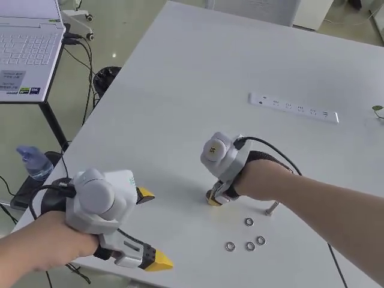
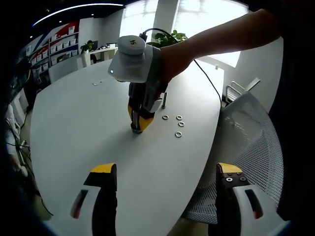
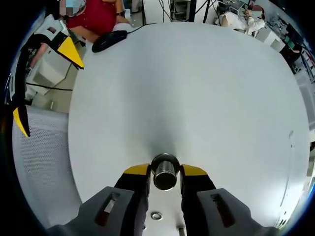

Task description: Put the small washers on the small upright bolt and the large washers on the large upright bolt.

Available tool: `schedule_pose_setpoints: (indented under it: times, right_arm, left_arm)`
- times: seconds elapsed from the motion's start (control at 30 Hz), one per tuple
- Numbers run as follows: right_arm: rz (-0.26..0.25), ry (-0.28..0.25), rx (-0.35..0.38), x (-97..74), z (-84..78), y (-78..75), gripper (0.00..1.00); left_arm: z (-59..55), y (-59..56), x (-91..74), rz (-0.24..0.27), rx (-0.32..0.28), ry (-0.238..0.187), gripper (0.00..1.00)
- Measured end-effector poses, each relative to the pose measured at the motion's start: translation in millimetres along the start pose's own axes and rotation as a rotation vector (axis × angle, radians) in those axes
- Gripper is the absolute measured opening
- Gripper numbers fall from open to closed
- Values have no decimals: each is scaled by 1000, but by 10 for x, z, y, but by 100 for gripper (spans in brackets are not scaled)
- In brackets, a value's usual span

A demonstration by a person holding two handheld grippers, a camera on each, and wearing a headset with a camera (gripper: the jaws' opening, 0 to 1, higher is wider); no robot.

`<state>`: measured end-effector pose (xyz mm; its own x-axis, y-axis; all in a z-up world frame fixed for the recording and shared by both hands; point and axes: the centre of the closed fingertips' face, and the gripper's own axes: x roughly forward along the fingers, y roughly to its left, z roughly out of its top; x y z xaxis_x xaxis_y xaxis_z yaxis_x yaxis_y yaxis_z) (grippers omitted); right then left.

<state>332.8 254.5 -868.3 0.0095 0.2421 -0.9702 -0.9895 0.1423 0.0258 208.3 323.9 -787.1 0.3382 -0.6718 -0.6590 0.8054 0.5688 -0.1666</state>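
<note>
While right tool (image 1: 214,200) clamps the large bolt (image 3: 165,173), left tool (image 1: 153,227) gapes near table edge (image 1: 83,135).

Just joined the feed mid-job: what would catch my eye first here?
The right gripper stands tip-down on the white table, its jaws closed around a large bolt. Close beside it lie four loose washers and a thin upright bolt. The left gripper hangs open at the table's near edge.

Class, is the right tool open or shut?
Shut: the right tool grips a bolt between its yellow tips.
</note>
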Motion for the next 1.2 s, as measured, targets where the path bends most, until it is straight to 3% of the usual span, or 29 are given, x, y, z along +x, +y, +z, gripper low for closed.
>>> schedule_pose_setpoints:
  times: [0.1, 0.23, 0.47, 0.87, 1.2]
  right_arm:
    - [-4, 24, -7, 15, -42, -19, 26]
    - [-1, 7, -13, 9, -20, -21, 34]
    - [11, 6, -9, -13, -19, -42, 36]
    - [13, -13, -21, -92, 15, -43, 36]
    - [17, -58, 0, -269, 94, -30, 36]
  left_arm:
    - [1, 18, -12, 3, 2, 3, 82]
    - [-6, 20, -22, 5, 1, 3, 82]
    - [-25, 5, -14, 2, 5, 10, 82]
    - [19, 22, -5, 2, 8, 3, 82]
    - [40, 2, 0, 8, 8, -6, 82]
